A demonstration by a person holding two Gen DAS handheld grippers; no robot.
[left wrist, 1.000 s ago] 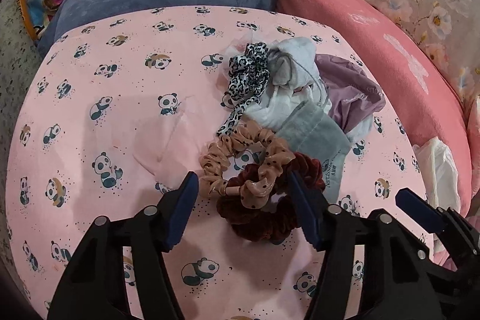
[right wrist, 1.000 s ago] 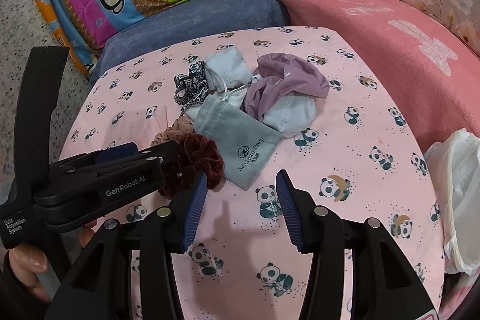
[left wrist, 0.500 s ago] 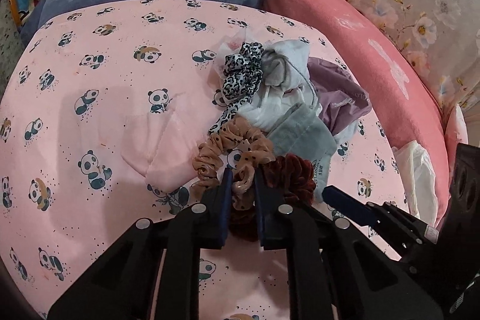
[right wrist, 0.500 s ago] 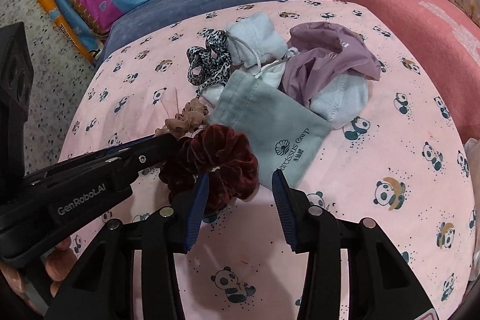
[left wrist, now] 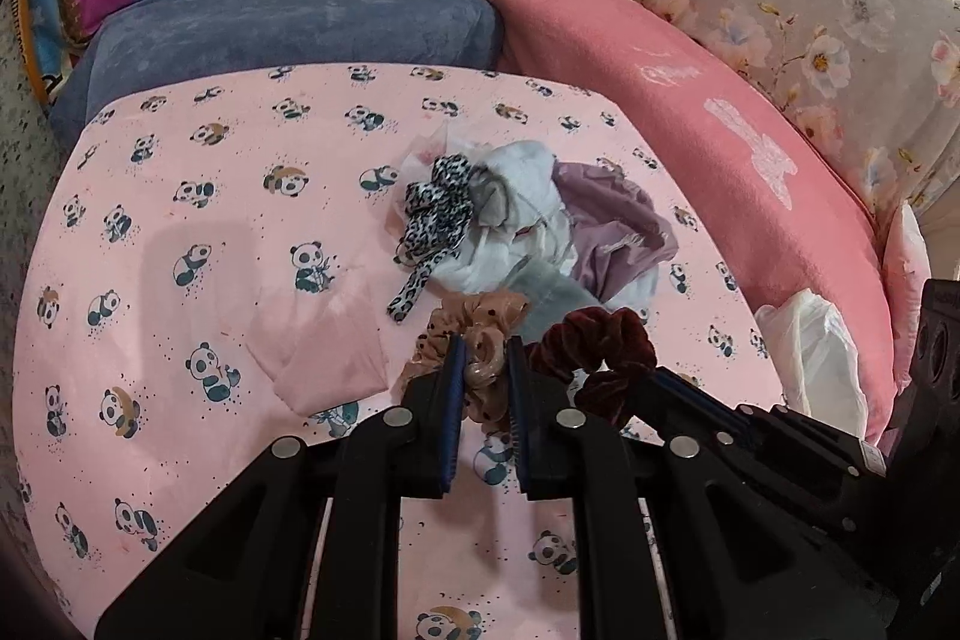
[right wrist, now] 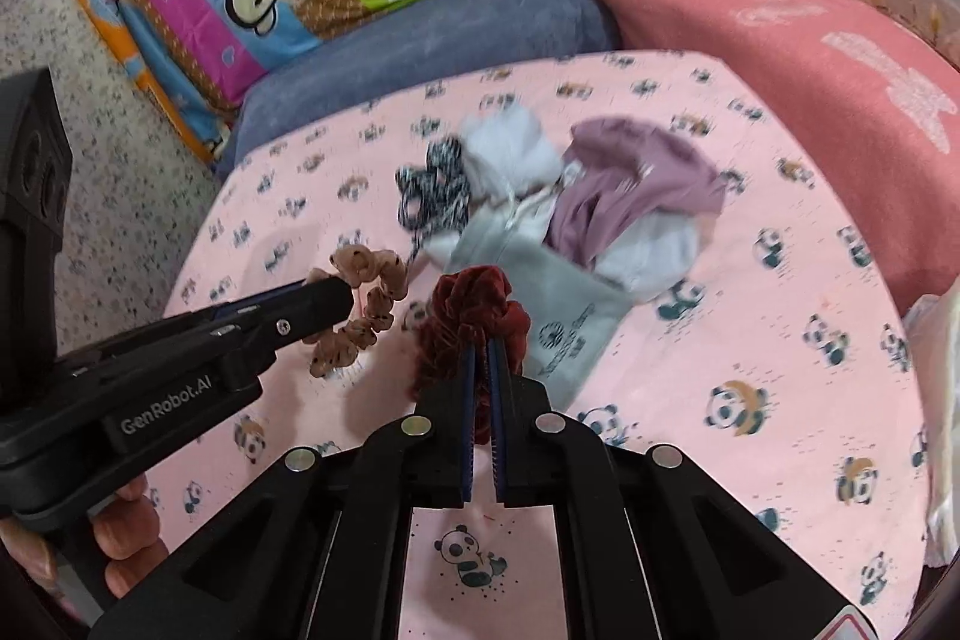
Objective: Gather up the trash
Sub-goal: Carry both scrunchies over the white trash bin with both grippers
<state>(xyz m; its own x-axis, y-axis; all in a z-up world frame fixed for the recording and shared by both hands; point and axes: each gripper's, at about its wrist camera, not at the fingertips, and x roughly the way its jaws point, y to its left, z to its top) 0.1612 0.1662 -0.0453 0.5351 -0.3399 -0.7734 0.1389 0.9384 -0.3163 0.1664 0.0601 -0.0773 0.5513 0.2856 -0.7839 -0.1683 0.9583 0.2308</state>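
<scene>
Your left gripper (left wrist: 485, 370) is clamped on the tan dotted fabric scrunchie (left wrist: 474, 334), and your right gripper (right wrist: 480, 358) is clamped on the dark red velvet scrunchie (right wrist: 471, 316), both just near of the cloth pile (left wrist: 540, 232) on the pink panda-print sheet (left wrist: 210, 280). Both are ruffled loops, judged light, soft and springy. Pinch a bunched fold, not a single frill, or it may slip.
</scene>
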